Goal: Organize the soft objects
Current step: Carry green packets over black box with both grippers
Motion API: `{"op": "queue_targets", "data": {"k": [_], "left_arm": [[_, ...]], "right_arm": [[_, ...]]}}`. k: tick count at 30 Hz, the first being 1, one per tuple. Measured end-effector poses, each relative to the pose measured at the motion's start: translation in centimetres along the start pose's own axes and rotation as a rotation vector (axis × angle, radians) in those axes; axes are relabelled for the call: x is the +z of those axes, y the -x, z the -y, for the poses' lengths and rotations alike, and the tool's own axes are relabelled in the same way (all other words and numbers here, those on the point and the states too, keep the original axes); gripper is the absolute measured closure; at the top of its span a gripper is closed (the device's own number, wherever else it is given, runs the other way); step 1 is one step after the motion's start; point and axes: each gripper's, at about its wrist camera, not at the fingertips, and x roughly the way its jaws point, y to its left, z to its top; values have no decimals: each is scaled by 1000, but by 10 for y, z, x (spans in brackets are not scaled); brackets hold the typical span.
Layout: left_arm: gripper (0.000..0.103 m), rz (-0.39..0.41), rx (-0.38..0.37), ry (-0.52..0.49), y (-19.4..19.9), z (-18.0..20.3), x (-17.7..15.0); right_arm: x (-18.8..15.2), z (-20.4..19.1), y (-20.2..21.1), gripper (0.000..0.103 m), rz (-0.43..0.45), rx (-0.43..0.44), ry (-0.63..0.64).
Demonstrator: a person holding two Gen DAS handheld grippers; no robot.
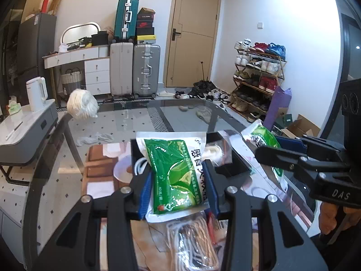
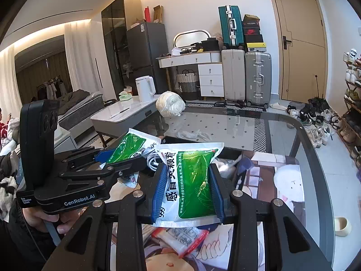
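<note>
"GenRobot.AI" on left tool (image 2: pixel 158 160); "DAS" on right tool (image 1: pixel 279 149); "999" on sachet (image 2: pixel 191 180).

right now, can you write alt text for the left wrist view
The left gripper is shut on a green and white packet above a black tray on a glass table. The right gripper holds a second packet beside it.

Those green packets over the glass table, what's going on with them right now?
A person holds a gripper in each hand, and each is shut on a green and white sachet. The left gripper pinches the left sachet; the right gripper pinches the right sachet. Both hang above a black tray on the glass table, not yet put down.
</note>
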Motion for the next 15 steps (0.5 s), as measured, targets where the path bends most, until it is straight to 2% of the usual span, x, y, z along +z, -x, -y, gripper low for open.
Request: {"op": "queue_targets", "data": {"k": [15], "left_arm": [[63,20,76,-13,-31,-13,30]], "right_arm": [[19,13,-36,66,-48,-44,10]]}}
